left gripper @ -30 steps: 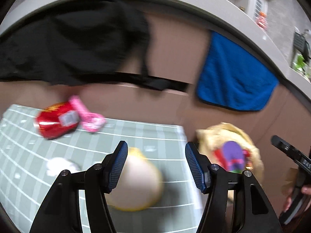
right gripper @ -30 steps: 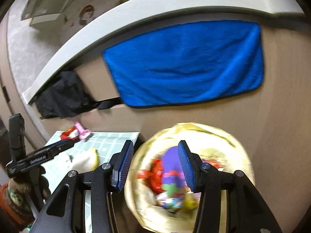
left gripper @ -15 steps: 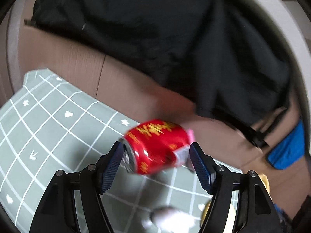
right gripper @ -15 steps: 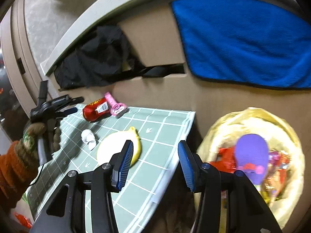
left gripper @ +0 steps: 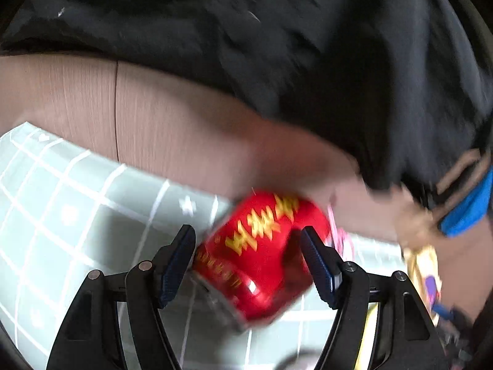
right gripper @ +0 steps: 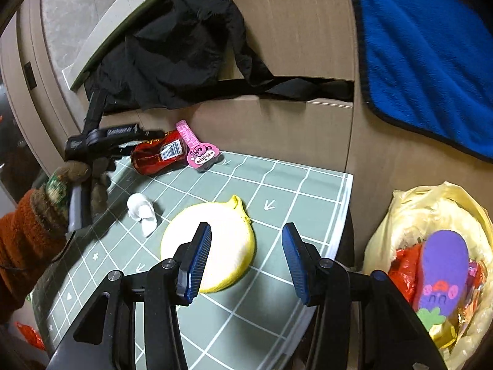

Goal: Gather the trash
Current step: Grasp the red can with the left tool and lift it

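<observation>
Straddling the red can (left gripper: 262,259) on the green mat (left gripper: 77,215), left gripper (left gripper: 248,257) wide open, pads not yet pressing. Lying on its side, long axis slanted across the jaws. Right gripper (right gripper: 246,259) open and empty, well apart from the can.

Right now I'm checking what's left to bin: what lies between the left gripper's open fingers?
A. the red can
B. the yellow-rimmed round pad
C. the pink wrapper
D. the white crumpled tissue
A: the red can lies on the green mat, framed by the left gripper.
</observation>
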